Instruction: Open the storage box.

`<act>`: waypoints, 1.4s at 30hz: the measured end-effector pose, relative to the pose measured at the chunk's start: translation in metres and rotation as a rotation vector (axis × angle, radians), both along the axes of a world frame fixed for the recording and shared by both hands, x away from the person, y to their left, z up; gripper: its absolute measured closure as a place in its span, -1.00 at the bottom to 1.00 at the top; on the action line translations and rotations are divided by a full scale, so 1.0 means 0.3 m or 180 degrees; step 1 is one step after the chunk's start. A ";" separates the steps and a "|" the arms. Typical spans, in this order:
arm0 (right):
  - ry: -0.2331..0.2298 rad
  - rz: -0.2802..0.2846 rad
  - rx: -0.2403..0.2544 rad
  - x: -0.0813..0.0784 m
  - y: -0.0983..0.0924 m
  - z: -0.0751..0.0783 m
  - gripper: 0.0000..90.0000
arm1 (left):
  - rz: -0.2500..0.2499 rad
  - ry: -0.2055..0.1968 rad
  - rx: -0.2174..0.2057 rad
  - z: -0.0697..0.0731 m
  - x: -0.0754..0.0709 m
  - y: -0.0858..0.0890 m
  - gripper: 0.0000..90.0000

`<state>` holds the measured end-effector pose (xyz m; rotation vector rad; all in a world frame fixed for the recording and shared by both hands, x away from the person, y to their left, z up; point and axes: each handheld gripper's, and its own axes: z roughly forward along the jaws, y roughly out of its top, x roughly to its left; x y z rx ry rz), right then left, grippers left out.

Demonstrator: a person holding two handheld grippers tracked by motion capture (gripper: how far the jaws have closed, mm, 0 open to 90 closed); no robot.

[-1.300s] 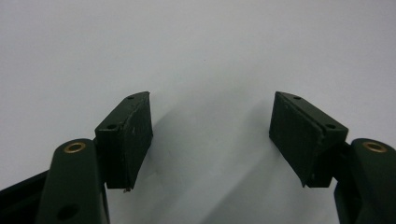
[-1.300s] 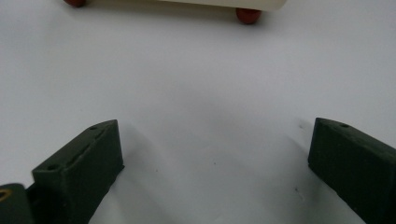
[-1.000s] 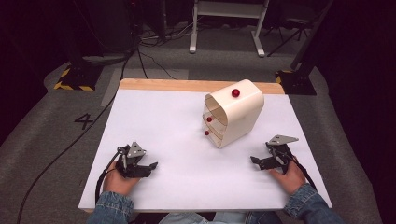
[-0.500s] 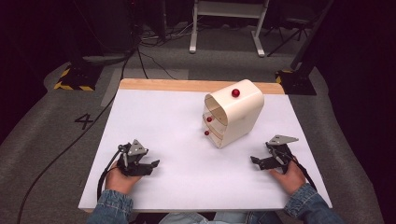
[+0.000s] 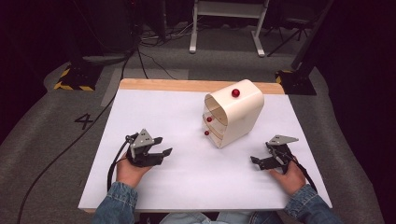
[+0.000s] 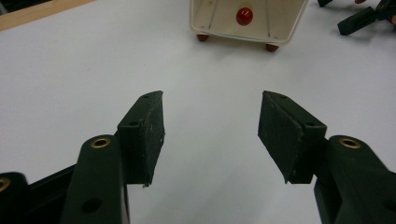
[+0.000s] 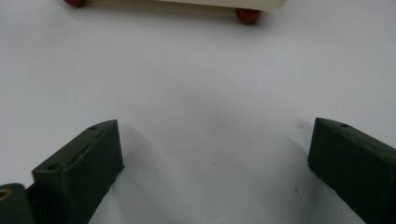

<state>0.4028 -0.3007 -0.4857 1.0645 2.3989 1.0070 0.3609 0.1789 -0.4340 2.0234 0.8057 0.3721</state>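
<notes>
Left gripper (image 5: 161, 150): we held it wide open, empty, shifted slightly since a second before. Cream rounded wooden cabinet with red knobs (image 5: 233, 119): ahead, between both, untouched. Right gripper (image 5: 259, 162): agape, empty, unmoved. No grasp begun, we judged.

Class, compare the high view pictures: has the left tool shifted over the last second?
Yes, slightly. The left tool has edged rightward across the white table, toward the cream cabinet, which has stayed put.
</notes>
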 end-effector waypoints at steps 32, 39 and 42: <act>0.0000 -0.0001 -0.0001 -0.001 0.000 0.000 -0.93 | -0.0514 -0.0160 -0.0595 -0.023 0.224 -0.271 0.03; 0.0000 -0.0001 0.0000 0.000 0.000 0.000 -0.93 | -0.0612 -0.0078 -0.0620 -0.067 0.244 -0.306 0.13; 0.0001 -0.0001 -0.0001 -0.001 0.000 0.000 -0.93 | -0.0623 0.0055 -0.0531 -0.083 0.260 -0.326 0.16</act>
